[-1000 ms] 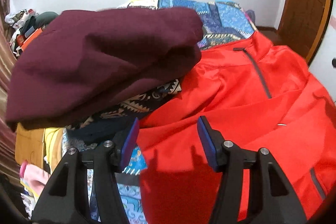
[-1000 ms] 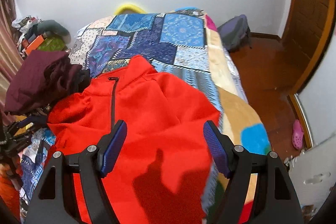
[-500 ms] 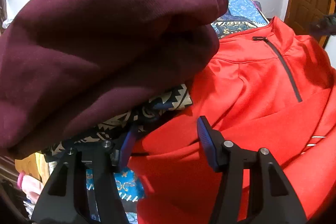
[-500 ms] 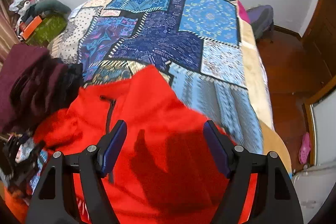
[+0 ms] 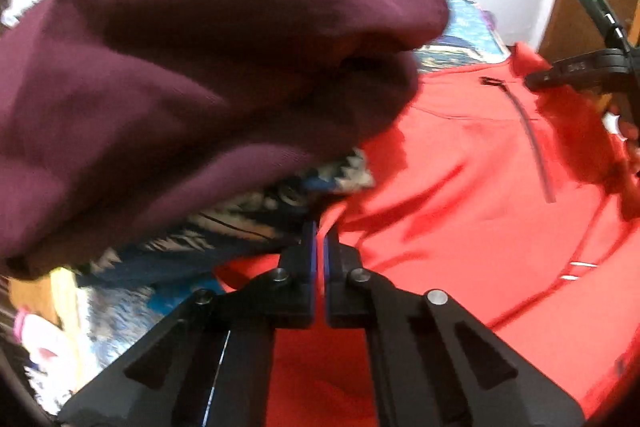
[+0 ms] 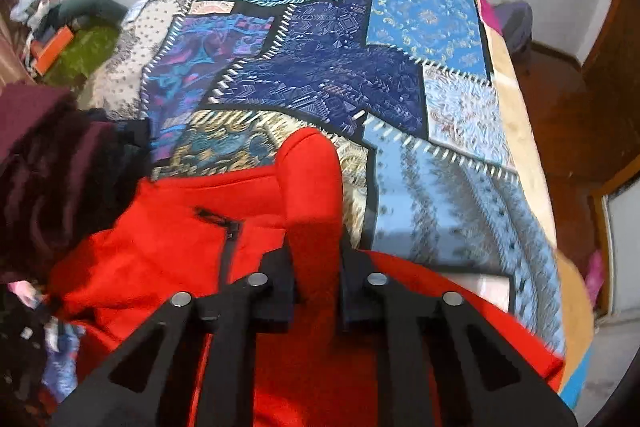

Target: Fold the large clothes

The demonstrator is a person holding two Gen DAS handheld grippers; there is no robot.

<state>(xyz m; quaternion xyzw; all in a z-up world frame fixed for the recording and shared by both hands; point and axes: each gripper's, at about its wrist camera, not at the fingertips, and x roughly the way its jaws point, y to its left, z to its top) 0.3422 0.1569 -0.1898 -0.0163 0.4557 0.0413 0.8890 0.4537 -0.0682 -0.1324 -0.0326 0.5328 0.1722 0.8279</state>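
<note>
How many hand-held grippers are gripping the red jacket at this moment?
2. The left hand-held gripper pinches the red jacket at its edge beside the maroon garment; the right hand-held gripper clamps the collar.

Red zip-neck jacket (image 6: 168,247) spread rumpled on bed.

The maroon pile (image 5: 192,75) bulks high over the left tool (image 5: 319,239) and overhangs patterned clothes (image 5: 240,223) just beside its tips, so that side is blocked. To the other side the red jacket (image 5: 460,207) lies low, with the right tool (image 5: 568,75) over its collar. Beyond the collar (image 6: 312,179) the bed (image 6: 320,67) is bare quilt up to the wall, and a tool could pass freely there. A clutter heap (image 6: 72,35) stands at the bed's far left corner.
</note>
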